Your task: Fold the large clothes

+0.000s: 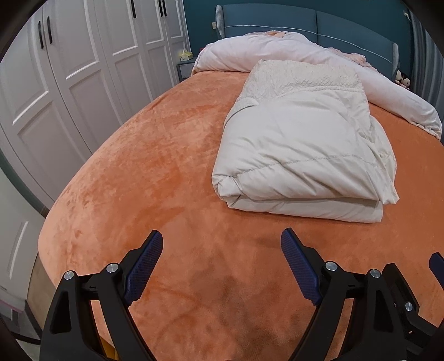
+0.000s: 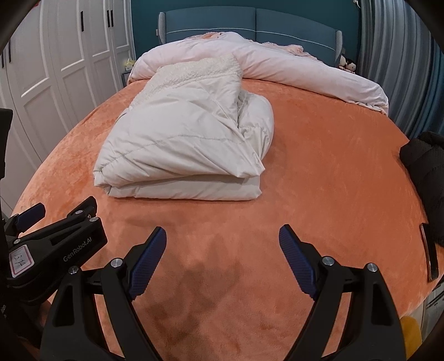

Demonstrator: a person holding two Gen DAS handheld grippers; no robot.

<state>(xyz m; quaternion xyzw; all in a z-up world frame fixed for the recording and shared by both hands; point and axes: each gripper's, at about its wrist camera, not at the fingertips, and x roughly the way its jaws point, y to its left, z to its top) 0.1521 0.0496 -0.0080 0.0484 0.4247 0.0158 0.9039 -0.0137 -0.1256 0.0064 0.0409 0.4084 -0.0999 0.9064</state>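
A cream padded coat [image 1: 302, 155] lies folded into a thick bundle on the orange bedspread [image 1: 155, 172], its fleecy lining showing at the far end. It also shows in the right wrist view [image 2: 183, 144]. My left gripper [image 1: 222, 241] is open and empty, hovering over bare bedspread short of the coat's near edge. My right gripper [image 2: 222, 236] is open and empty too, just to the right of the left one, whose body [image 2: 58, 244] shows at the left of the right wrist view.
A rolled pale pink duvet [image 2: 291, 66] lies across the head of the bed by the blue headboard [image 2: 249, 22]. White wardrobe doors [image 1: 69, 83] stand on the left. A black garment [image 2: 427, 169] and a phone [image 2: 430, 252] lie at the bed's right edge.
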